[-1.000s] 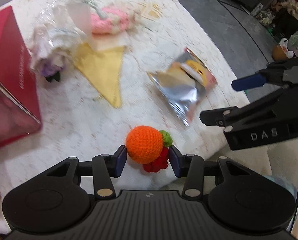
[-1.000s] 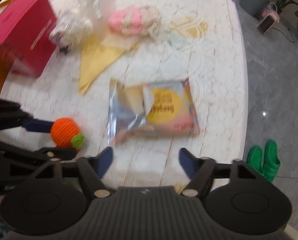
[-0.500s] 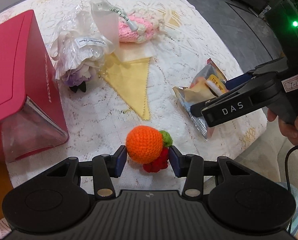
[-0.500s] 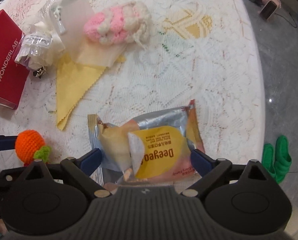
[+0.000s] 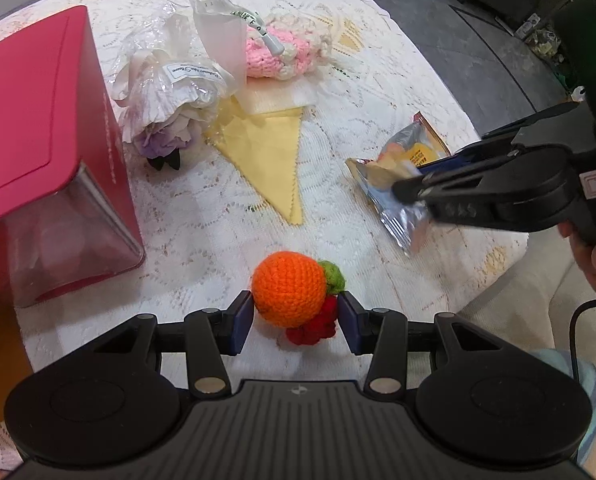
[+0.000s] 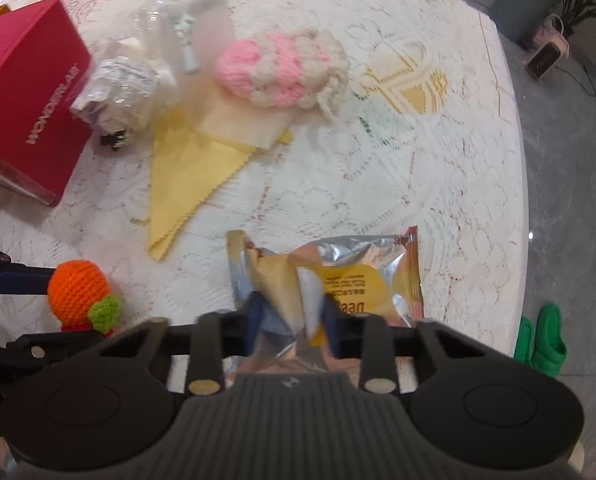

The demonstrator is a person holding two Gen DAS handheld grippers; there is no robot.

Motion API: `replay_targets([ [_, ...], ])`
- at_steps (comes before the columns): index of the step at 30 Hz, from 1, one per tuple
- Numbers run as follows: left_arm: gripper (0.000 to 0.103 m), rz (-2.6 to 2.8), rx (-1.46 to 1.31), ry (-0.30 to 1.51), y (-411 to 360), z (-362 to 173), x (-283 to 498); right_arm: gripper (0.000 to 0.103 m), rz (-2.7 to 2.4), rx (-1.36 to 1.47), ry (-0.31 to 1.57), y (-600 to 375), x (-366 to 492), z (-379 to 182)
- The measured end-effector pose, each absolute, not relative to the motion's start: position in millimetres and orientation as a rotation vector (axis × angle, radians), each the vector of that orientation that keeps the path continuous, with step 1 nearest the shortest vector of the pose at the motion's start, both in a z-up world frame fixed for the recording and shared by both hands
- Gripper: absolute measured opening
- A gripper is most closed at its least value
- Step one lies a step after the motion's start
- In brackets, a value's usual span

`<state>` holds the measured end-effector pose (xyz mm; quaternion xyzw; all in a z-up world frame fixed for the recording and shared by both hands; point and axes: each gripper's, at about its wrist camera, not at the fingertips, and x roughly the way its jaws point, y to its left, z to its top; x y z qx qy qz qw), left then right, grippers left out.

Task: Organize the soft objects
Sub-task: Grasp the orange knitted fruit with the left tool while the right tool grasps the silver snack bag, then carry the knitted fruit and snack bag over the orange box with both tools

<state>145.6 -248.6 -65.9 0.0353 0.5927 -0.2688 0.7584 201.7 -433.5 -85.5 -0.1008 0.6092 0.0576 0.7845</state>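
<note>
Our left gripper (image 5: 295, 316) has its fingers clamped on the crocheted orange (image 5: 287, 294), held over the near edge of the bench (image 5: 378, 92); the green leaf and red knit bit hang loose and could snag or let the ball roll out of so soft a grip. Our right gripper (image 6: 293, 320) has its fingers pinched on the crinkled foil snack packet (image 6: 338, 276) near the bench's right edge; slick foil may slide free or crush the contents if we squeeze harder.
</note>
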Motion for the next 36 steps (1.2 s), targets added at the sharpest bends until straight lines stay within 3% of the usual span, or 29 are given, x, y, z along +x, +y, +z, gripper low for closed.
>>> replay_targets([
  [1, 0.052, -0.587, 0.077, 1.291, -247, -65, 145, 0.005, 0.127, -0.216, 1.308, -432, 200, -82],
  [3, 0.052, -0.586, 0.075, 1.288, -245, -62, 144, 0.000, 0.123, -0.235, 1.301, -430, 199, -79],
  [19, 0.052, -0.577, 0.071, 1.198, -202, -10, 122, 0.000, 0.126, -0.375, 1.188, -377, 168, -16],
  [24, 0.052, -0.563, 0.057, 1.193, -187, -9, 117, 0.000, 0.137, -0.400, 1.259, -368, 168, -23],
  [26, 0.052, -0.558, 0.058, 1.204, -185, -16, 116, 0.004, 0.133, -0.424, 1.272, -370, 166, -34],
  [27, 0.052, -0.557, 0.059, 1.209, -184, -18, 116, 0.013, 0.142, -0.445, 1.282, -371, 164, -40],
  [29, 0.052, -0.555, 0.059, 1.220, -183, -24, 117, 0.041, 0.152, -0.514, 1.288, -371, 160, -53],
  [36, 0.052, -0.547, 0.077, 1.253, -186, -42, 126, 0.046, 0.222, -0.702, 1.312, -375, 152, -89],
])
